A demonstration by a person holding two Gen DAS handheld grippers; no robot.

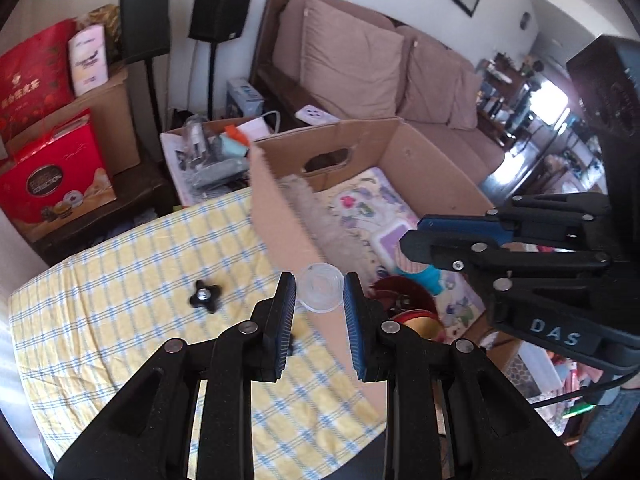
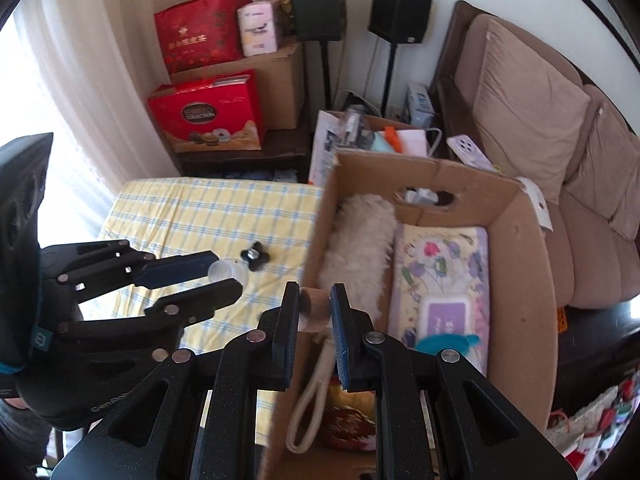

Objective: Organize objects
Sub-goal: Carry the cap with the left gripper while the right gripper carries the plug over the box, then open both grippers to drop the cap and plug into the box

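Left gripper (image 1: 320,294) clamps a clear cup (image 1: 321,287) above the table (image 1: 120,280), at the box (image 1: 280,208) edge. Right gripper (image 2: 315,308) pinches a clear piece (image 2: 314,309) over the box. Black knob (image 1: 205,296) lies on the cloth.

Clear plastic cup (image 1: 321,287), matt cardboard box (image 1: 280,216)

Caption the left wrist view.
Left gripper holds a clear cup beside the cardboard box.
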